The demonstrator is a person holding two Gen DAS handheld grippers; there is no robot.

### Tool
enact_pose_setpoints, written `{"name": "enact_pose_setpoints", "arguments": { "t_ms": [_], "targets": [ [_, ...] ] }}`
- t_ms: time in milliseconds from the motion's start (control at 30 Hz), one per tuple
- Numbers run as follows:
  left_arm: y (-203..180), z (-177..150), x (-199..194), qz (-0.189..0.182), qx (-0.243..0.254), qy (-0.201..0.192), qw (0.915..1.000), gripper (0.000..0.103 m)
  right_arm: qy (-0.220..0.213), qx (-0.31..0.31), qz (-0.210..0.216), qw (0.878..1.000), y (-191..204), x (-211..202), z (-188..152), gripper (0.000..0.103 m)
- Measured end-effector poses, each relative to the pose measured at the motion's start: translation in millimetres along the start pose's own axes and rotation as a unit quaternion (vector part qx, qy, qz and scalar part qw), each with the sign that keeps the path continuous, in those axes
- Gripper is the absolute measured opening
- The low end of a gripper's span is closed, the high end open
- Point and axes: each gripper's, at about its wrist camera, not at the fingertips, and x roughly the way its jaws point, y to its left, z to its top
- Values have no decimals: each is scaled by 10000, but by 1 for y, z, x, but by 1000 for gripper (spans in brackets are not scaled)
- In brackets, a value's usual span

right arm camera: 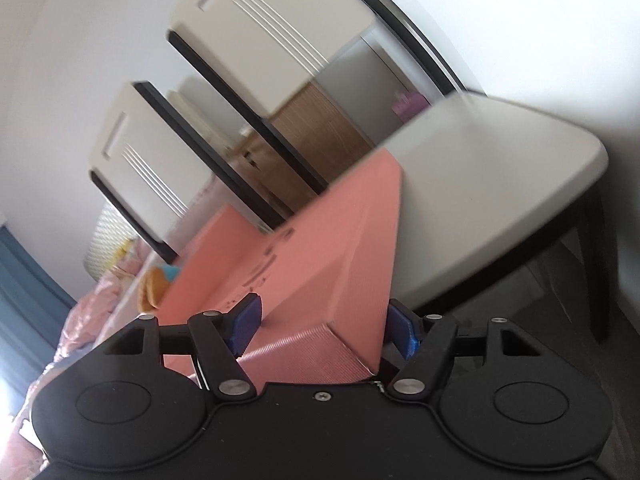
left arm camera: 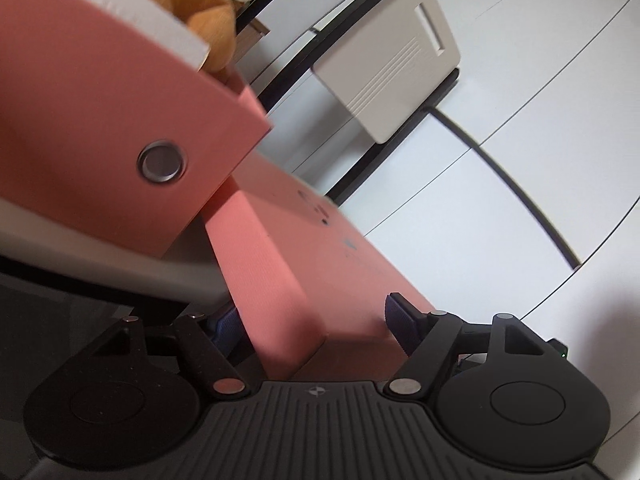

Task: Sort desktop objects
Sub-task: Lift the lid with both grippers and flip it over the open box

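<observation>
A flat pink box lid (left arm camera: 296,264) runs away from my left gripper (left arm camera: 316,328), whose jaws are shut on its near end. The same pink lid (right arm camera: 320,280) shows in the right wrist view, where my right gripper (right arm camera: 326,326) is shut on its near corner, blue pads (right arm camera: 248,316) pressed on both sides. A pink storage box (left arm camera: 100,128) with a metal grommet (left arm camera: 162,162) stands at the left on a grey table (left arm camera: 100,264). It holds a white item (left arm camera: 132,12) and an orange plush toy (left arm camera: 200,4). The views are tilted.
Beige chairs with black frames (left arm camera: 392,64) stand beyond the table over a white tiled floor (left arm camera: 520,184). In the right wrist view, the grey table edge (right arm camera: 500,208) lies right of the lid, two chair backs (right arm camera: 256,32) behind it, and pink bedding (right arm camera: 92,308) at the left.
</observation>
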Motion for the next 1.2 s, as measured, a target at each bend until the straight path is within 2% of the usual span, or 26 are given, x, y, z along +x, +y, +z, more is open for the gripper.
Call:
{"name": "enact_pose_setpoints", "arguments": {
  "t_ms": [400, 633, 800, 933, 1100, 1200],
  "targets": [
    [-29, 16, -18, -363, 223, -288, 9987, 78, -660, -246, 255, 9972, 29, -29, 18, 68],
    [-53, 50, -43, -404, 542, -714, 9952, 78, -1047, -401, 613, 9918, 64, -24, 37, 68],
    [-56, 79, -77, -313, 768, -1222, 9890, 78, -1119, -604, 1051, 9863, 98, 4, 51, 68],
    [-43, 98, -108, -83, 828, -1660, 9826, 78, -890, -658, 1367, 9844, 128, 45, 57, 68],
    [-12, 109, -142, 326, 614, -2236, 9722, 78, -560, -910, 1693, 9798, 165, 108, 59, 69],
    [9, 113, -148, 664, 414, -2457, 9662, 78, -342, -1055, 1782, 9777, 182, 144, 52, 69]
  ]
}}
